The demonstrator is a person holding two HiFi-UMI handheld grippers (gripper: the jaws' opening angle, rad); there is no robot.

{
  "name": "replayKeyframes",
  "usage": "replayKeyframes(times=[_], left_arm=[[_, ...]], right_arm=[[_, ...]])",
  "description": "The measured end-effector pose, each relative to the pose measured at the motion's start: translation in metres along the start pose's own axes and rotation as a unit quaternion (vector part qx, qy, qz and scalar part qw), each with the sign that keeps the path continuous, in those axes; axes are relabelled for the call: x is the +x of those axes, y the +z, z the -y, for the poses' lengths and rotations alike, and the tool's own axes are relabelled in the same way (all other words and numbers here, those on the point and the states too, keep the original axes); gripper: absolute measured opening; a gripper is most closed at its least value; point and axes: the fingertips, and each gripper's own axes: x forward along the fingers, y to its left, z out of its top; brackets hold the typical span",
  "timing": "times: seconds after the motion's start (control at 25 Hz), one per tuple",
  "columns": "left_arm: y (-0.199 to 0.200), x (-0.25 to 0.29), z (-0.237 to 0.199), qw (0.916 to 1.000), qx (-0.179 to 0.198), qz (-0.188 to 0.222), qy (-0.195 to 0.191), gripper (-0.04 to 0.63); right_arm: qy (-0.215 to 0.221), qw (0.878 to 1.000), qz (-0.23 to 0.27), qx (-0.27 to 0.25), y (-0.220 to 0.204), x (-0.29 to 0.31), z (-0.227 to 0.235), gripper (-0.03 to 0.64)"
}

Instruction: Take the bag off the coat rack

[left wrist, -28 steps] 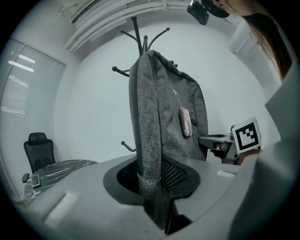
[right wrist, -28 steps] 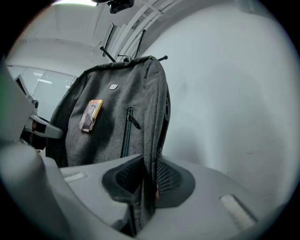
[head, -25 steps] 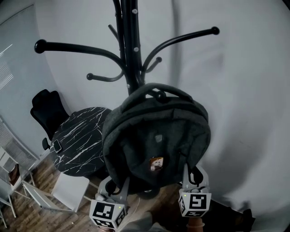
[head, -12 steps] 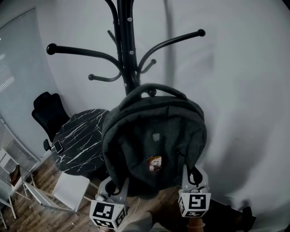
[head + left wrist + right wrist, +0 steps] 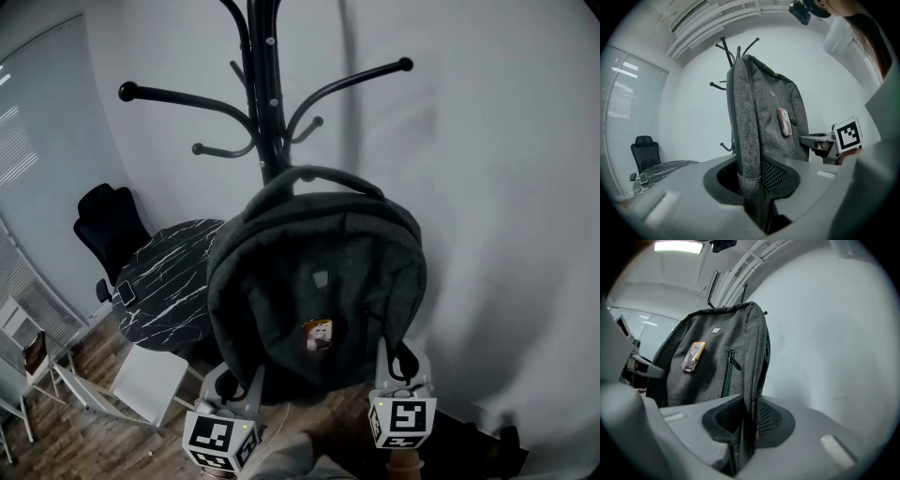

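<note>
Grips the bag (image 5: 319, 281) by its lower side edges with left gripper (image 5: 234, 386) and right gripper (image 5: 400, 366), both pinched narrowly on fabric, holds it upright above them, near the coat rack (image 5: 267, 103) beyond, handle seemingly off the hook, and likely needs pulling back, then lowering.

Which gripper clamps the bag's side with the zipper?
The right gripper: the vertical zipper runs just above its fingers; the left gripper holds the bag's opposite edge.

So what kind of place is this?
Probably an office or a small meeting room: a black swivel office chair, a round marble-look table and a standing coat rack.
</note>
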Motion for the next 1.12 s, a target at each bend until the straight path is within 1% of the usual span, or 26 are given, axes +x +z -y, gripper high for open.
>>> replayKeyframes(times=[0.2, 0.68, 1.12], left_arm=[[0.000, 0.001, 0.001, 1.0000, -0.001, -0.002, 0.007, 0.092], [0.004, -0.012, 0.001, 0.9999, 0.005, 0.005, 0.008, 0.092], [0.009, -0.034, 0.000, 0.9998, 0.009, 0.018, -0.008, 0.092]], right_arm=[[0.006, 1.000, -0.002, -0.001, 0.000, 0.000, 0.002, 0.060], [0.005, 1.000, -0.001, -0.004, 0.005, -0.012, -0.005, 0.060], [-0.009, 1.000, -0.002, -0.012, 0.016, -0.038, -0.017, 0.060]])
